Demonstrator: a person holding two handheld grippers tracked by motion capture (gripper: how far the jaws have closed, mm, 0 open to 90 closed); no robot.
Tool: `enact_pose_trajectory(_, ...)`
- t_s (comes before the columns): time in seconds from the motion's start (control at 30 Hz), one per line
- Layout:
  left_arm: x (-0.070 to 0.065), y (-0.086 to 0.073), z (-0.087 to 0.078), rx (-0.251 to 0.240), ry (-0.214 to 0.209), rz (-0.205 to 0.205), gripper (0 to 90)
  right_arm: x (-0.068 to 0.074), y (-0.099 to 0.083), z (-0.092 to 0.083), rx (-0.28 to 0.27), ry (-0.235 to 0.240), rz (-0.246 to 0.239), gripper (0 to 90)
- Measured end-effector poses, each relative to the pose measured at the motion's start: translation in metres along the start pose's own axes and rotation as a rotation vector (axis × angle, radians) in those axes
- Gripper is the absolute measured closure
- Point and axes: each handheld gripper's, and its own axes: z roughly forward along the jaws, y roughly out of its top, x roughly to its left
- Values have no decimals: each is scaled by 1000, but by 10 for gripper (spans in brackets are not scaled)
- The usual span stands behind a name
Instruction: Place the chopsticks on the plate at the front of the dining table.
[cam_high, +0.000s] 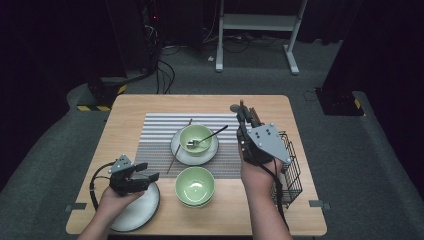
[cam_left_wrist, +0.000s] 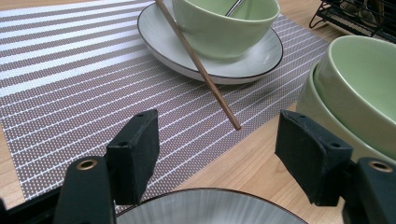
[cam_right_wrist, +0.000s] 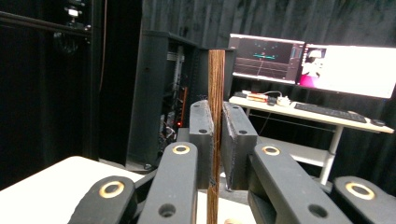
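Note:
My right gripper (cam_high: 244, 114) is held up to the right of the plated bowl. In the right gripper view its pads (cam_right_wrist: 201, 126) are shut on a brown wooden chopstick (cam_right_wrist: 215, 93), which stands upright between them. A second chopstick (cam_high: 175, 154) lies on the striped placemat (cam_high: 155, 135), leaning against the white plate (cam_high: 177, 150). That plate holds a green bowl (cam_high: 196, 137) with a spoon (cam_high: 212, 135) in it. My left gripper (cam_high: 149, 173) hovers open at the front left, over a grey plate (cam_high: 145, 205); nothing is between its pads (cam_left_wrist: 135, 149).
Two stacked green bowls (cam_high: 195, 186) sit at the front centre, just right of my left gripper. A black wire basket (cam_high: 292, 170) stands at the table's right edge beside my right hand. Beyond the table are dark racks, cables and a desk frame.

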Motion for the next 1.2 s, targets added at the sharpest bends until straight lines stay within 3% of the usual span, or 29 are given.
enact_pose_trajectory(0.63,-1,1,-2,-12,0,0,300,33,-11,17,0,79,23,835)
enact_pose_trajectory(0.73,1,1,-3,-16,-1,-18,302,37,-13,20,0,85,33,835)
enact_pose_trajectory(1.2,-3,4,-4,-32,-14,4,277,60,-11,25,-21,142,45,835)
